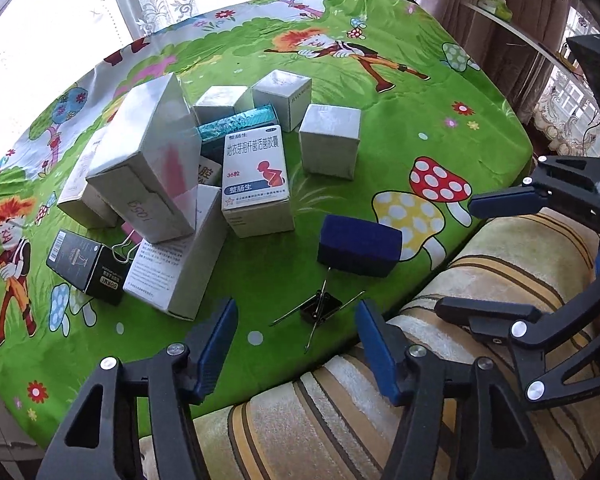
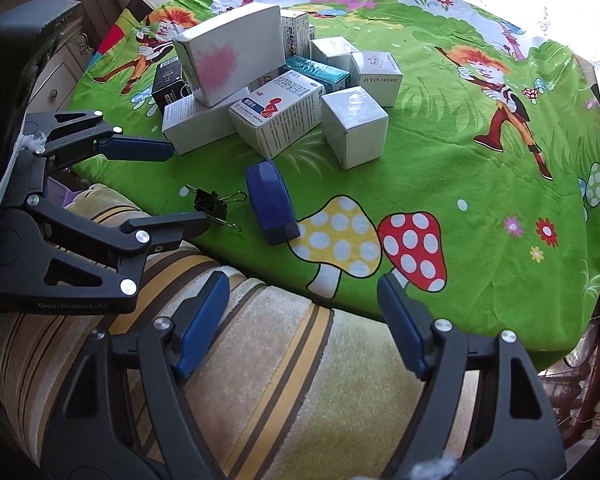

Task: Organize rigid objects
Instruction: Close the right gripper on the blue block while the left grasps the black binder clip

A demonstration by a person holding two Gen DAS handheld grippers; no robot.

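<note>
A heap of cardboard boxes lies on the green cartoon tablecloth: a large white box with a pink patch on top, a medicine box with Chinese print, a white cube, a black box and a teal box. A dark blue case and a black binder clip lie nearer. My left gripper is open, just short of the clip. My right gripper is open and empty above the striped cushion, short of the blue case.
The table's near edge meets a striped cushion. Curtains and a bright window lie behind the table. A second binder clip sits among the boxes. In the right wrist view, a cabinet stands at the left.
</note>
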